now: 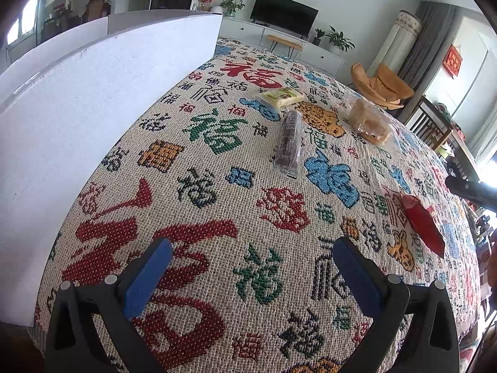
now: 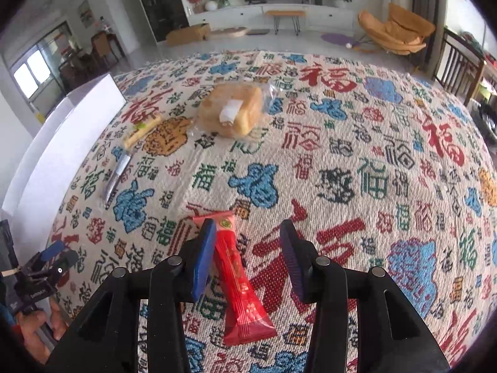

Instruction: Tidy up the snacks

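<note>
The right gripper [image 2: 247, 245] hangs low over a table covered by a woven cloth [image 2: 357, 155] patterned with red, blue, green and black characters. Its two blue-padded fingers [image 2: 203, 258] stand partly apart, and a red snack packet [image 2: 239, 279] lies flat on the cloth between them, its far end near the left finger and its near end running back under the gripper body; whether that left pad actually touches the wrapper cannot be told, and the right finger is clear of it, so nothing is clamped. In the left wrist view the left gripper [image 1: 251, 248] is spread wide over bare cloth near the table's near edge, holding nothing, with the same red snack packet [image 1: 422, 223] off to its right. Farther across the table lie three more snacks: a dark bar in clear wrap [image 1: 289, 140] in the middle, a pale yellow packet [image 1: 281, 96] just beyond it, and a bagged loaf of bread [image 1: 369, 121] to the right of those. From the right wrist view the bread [image 2: 231, 110] sits far and centre, the yellow packet [image 2: 143, 130] to its left, the dark bar [image 2: 116, 177] nearer. A white box [image 1: 93, 118] stands along the table's left side.
</note>
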### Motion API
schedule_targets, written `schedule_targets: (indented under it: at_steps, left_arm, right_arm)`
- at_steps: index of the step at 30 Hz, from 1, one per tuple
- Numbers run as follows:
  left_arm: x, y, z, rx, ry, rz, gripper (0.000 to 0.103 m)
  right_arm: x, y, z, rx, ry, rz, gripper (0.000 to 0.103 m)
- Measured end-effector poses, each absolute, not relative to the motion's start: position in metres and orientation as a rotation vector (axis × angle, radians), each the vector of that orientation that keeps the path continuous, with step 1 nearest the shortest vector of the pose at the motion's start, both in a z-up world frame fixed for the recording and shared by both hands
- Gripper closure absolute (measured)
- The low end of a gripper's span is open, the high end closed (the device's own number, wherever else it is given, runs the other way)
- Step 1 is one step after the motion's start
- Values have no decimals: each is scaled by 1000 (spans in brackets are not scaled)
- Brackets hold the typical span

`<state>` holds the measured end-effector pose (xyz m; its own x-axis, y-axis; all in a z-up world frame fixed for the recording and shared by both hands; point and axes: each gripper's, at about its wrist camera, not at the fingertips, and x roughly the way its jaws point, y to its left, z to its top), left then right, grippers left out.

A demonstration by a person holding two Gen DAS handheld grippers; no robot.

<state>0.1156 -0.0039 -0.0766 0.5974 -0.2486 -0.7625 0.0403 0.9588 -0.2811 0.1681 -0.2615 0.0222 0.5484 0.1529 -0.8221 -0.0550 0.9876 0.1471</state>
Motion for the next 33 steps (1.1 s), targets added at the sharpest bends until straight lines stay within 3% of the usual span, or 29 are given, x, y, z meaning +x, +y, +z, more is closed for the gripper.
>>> schedule_targets:
  at_steps: [5,11,20,22,23,24,33]
  left_arm:
    - [116,-5,-78,-240,926,-167,1]
    - [116,-4,-78,-242,923,-162,1]
    - [118,-6,-79,-235,931,-165,1]
    - [119,-6,-80,-236,934,-165,1]
    - [119,-7,-80,-236,933,-166,1]
    - [119,-7,-80,-236,932,-167,1]
    - [117,-3,-78,-248,927,-166,1]
  right_arm:
    - [189,-251,33,18,999,142,44]
    - [200,-218,-17,-113,1190,256,44]
    - [174,-210,-43,-203,1255,289,44]
    - [168,-213,-44,-204,1255,284,51]
    - [167,-213,-44,-204,1252,278,72]
    - [165,-214,-44,-203,1250,272,81]
    - [161,-253,-8,-3,1070,100,85]
